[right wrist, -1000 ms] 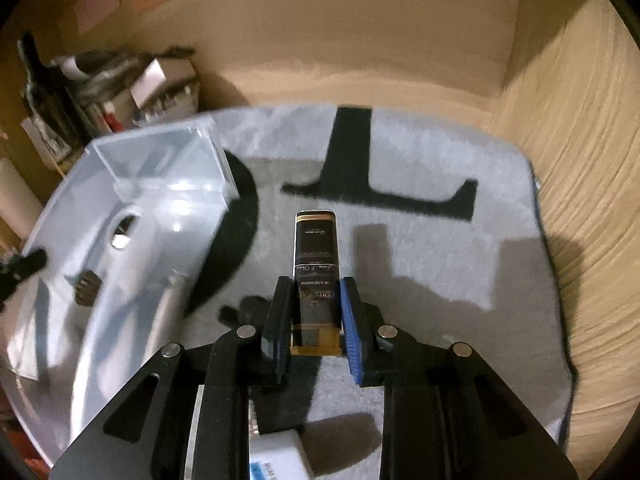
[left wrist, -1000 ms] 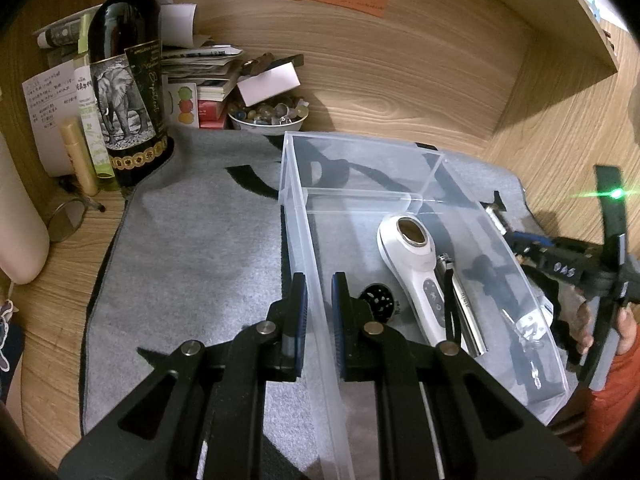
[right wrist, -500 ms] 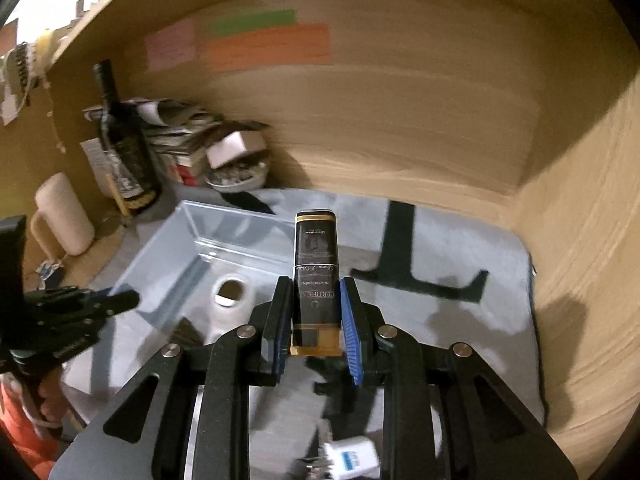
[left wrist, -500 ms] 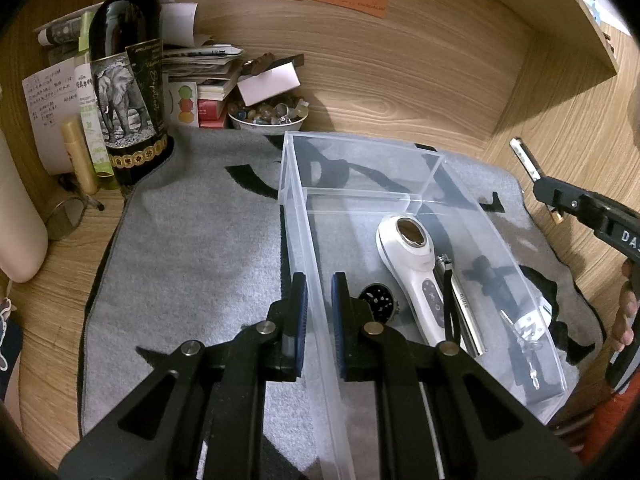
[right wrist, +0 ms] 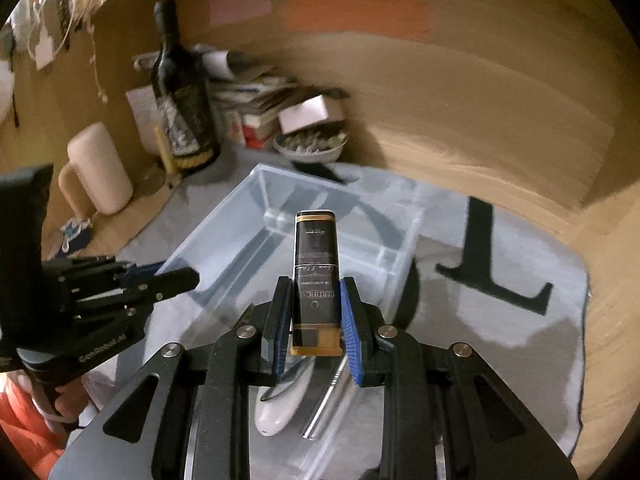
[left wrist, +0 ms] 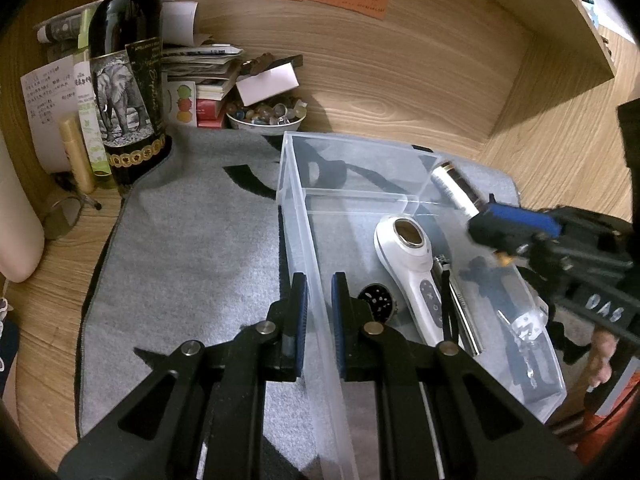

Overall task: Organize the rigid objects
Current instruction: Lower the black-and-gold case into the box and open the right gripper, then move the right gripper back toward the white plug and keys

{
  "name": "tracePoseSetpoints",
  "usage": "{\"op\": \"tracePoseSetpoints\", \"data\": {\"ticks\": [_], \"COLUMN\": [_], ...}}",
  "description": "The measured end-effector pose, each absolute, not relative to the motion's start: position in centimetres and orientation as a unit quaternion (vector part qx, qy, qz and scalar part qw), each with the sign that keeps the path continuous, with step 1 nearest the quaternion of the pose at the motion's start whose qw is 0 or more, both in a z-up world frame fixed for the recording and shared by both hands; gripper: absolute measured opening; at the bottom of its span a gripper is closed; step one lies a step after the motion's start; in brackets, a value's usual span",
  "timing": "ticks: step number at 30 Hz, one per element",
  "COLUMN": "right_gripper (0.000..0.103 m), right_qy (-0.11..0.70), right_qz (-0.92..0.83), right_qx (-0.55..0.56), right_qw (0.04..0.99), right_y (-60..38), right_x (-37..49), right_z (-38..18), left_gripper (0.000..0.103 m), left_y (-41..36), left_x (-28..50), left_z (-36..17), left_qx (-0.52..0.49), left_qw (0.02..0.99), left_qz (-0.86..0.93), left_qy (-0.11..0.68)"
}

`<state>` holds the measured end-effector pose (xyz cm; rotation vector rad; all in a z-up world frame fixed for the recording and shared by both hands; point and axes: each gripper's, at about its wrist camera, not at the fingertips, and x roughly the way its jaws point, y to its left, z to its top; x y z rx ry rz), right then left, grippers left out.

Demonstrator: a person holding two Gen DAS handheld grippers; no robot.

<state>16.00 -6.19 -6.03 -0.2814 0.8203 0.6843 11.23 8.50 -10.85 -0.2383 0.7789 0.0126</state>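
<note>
A clear plastic bin (left wrist: 298, 216) stands on a grey mat (left wrist: 188, 248). My left gripper (left wrist: 319, 294) is shut on the bin's left wall. In the bin lie a white handheld device (left wrist: 412, 256), a small black round part (left wrist: 376, 300), a metal tool (left wrist: 456, 304) and a clear packet (left wrist: 524, 328). My right gripper (right wrist: 316, 308) is shut on a black and gold tube (right wrist: 315, 264), held above the bin (right wrist: 240, 248); it shows at the right of the left wrist view (left wrist: 516, 228), with the tube (left wrist: 454, 186) over the bin's right wall.
A wine bottle (left wrist: 126, 92), a stack of books and papers (left wrist: 204, 76) and a bowl of small stones (left wrist: 266, 116) stand at the back left against the wooden wall. A cream mug (right wrist: 98, 174) stands left of the mat. A wooden side wall rises on the right.
My right gripper has carried the tube from over the mat to above the bin. My left gripper has kept its hold on the bin wall.
</note>
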Motion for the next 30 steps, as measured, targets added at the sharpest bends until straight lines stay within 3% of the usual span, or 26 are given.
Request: {"op": "tracePoseSetpoints", "data": {"ticks": [14,30], "right_gripper": [0.022,0.026], "right_qy": [0.439,0.401], "right_qz": [0.342,0.313], "right_qx": [-0.21,-0.153], "right_qw": [0.804,0.847], "right_y": [-2.9,-6.1], "right_x": [16.4,16.7], "right_z": [-8.9,-5.2], "left_gripper": [0.012,0.012], "left_y": [8.9,8.9], "left_x": [11.2,11.2], "left_z": [-11.0,-10.9], "left_qx": [-0.121,-0.12], "left_qw": [0.919,0.919], "left_qz": [-0.003,-0.005], "left_qy": [0.375,0.375]}}
